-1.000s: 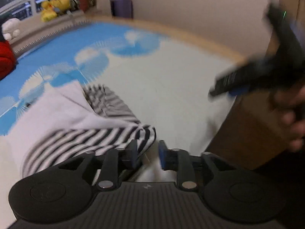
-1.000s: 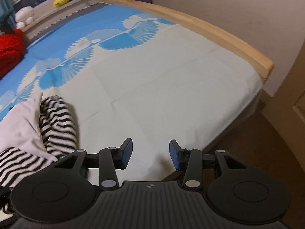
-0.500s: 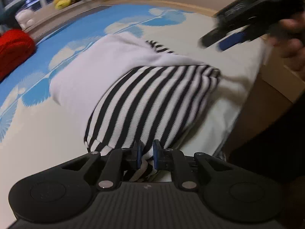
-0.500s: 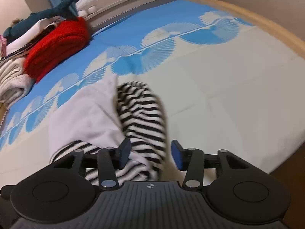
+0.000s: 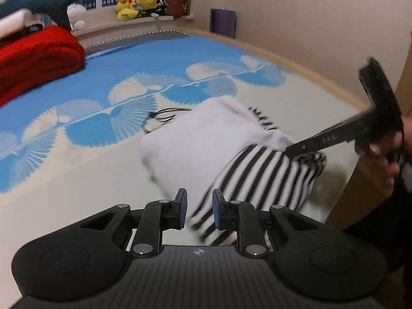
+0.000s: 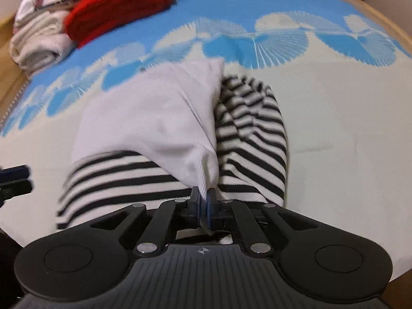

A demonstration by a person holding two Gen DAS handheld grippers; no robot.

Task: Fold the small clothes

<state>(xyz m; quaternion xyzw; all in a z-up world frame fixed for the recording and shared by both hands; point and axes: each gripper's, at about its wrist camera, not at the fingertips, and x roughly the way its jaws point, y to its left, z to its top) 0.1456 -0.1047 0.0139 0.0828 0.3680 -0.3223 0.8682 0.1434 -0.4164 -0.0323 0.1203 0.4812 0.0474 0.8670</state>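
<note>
Blue-patterned bed: right gripper has just clamped the striped garment; left gripper opening, released.

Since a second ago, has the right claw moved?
Yes. The right claw swung left from bare cream sheet onto the striped black-and-white garment, shut on its fabric.

My left wrist view rides behind the left claw, tilted down across the bed toward the far wall and window. My right wrist view sits behind the right claw, angled steeper and very close to the striped garment. Both share that garment, the blue-patterned bedspread and the red blanket.
</note>
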